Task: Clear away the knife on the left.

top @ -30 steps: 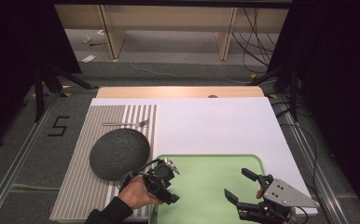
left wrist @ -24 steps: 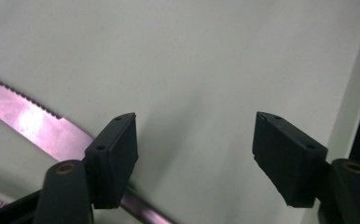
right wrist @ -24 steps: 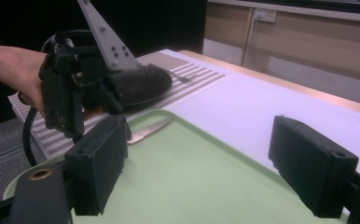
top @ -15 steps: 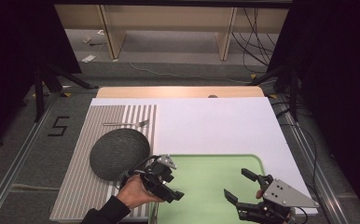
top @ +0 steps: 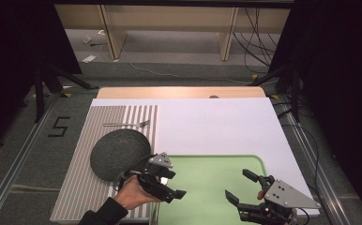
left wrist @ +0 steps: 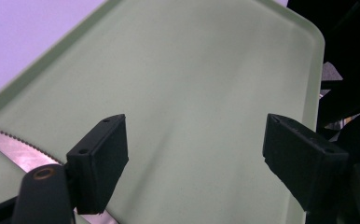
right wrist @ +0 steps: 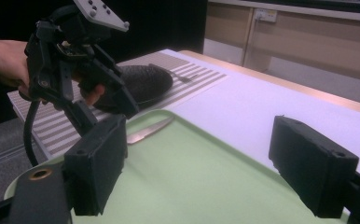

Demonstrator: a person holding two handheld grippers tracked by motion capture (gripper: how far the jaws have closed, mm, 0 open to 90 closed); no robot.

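Green tray (top: 207, 187) now bears the knife (right wrist: 148, 130); my left gripper (top: 167, 187) has just been opening, jaws wide and empty. I'd lift it straight up, clear of the blade. My right gripper (top: 245, 192) hangs wide open, empty.

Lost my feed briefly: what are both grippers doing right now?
Left gripper: jaws just opened, nothing between them.
Right gripper: open, empty.
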